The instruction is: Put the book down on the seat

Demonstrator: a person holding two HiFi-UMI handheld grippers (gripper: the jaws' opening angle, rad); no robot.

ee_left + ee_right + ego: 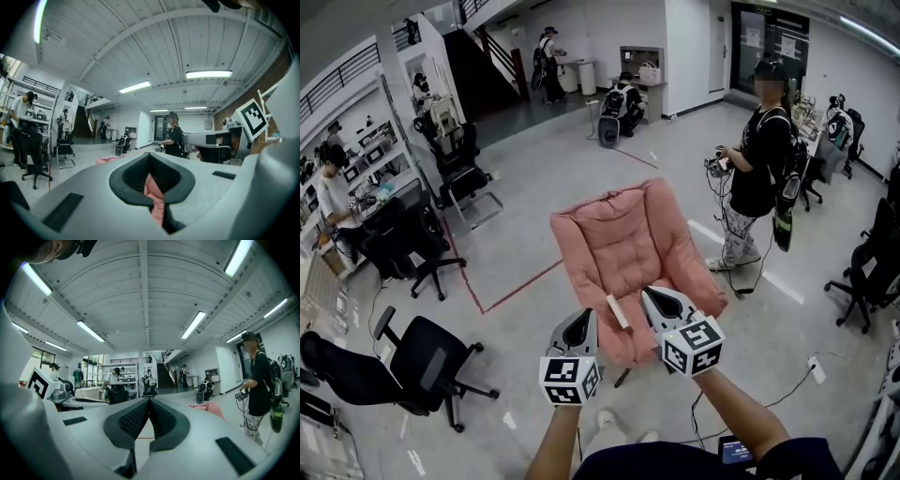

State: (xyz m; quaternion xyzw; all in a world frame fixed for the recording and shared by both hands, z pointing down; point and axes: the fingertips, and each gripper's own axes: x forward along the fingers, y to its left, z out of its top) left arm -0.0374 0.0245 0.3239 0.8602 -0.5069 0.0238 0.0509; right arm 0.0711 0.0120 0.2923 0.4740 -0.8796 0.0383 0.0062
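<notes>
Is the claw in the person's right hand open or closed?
Closed. The right gripper shows its two dark jaws meeting at the tips in its own view, with nothing caught between them.

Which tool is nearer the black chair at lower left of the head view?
Left. The left tool is right of the chair; the right tool lies farther right.

A pink cushioned seat (pixel 623 246) stood on the grey floor (pixel 534 202). A pale book (pixel 618 311) lay at its front edge.
</notes>
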